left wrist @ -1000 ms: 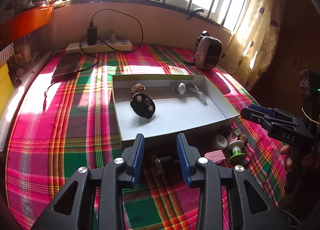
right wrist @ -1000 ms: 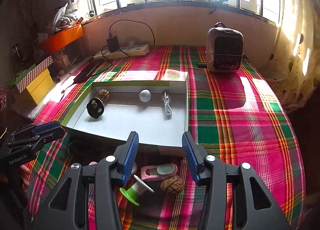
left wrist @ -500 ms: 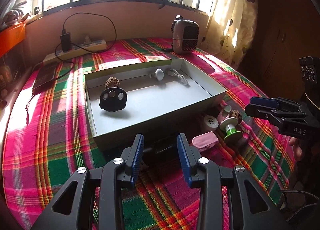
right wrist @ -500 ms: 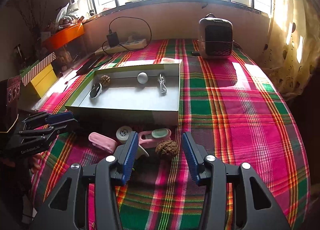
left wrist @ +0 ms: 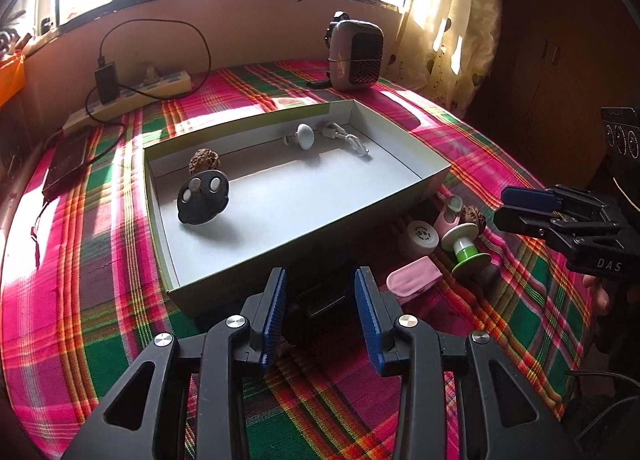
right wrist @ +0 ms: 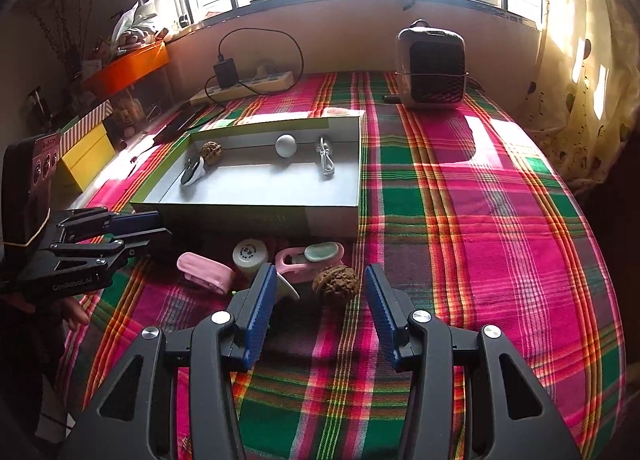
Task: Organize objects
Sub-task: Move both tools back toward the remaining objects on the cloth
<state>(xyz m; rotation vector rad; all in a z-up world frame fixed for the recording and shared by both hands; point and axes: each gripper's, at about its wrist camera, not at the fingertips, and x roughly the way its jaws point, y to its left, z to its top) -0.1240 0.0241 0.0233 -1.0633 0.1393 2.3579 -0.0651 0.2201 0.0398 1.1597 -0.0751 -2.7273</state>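
A shallow open box (left wrist: 424, 173) with a green rim holds a black button disc (left wrist: 204, 199), a walnut (left wrist: 204, 159), a white knob (left wrist: 305, 135) and a white cable (left wrist: 348, 139). Loose on the cloth before it lie a pink case (left wrist: 414, 280), a white round tub (left wrist: 420, 238), a green-and-white spool (left wrist: 466, 248) and a second walnut (right wrist: 334, 286). My left gripper (left wrist: 320, 272) is open over a dark object (left wrist: 324, 300) at the box's near wall. My right gripper (right wrist: 320, 272) is open, with the second walnut between its fingertips and untouched.
A plaid cloth (right wrist: 480, 219) covers the surface. A small heater (right wrist: 432, 67) stands at the back right, and a power strip (right wrist: 248, 83) with a charger at the back left. Yellow and orange boxes (right wrist: 84, 155) sit off the left edge. A curtain (right wrist: 580, 99) hangs on the right.
Both grippers have drawn back from the box and sunk a little. The left one has rolled, so the box looks turned. The loose items now lie ahead of the right fingers.
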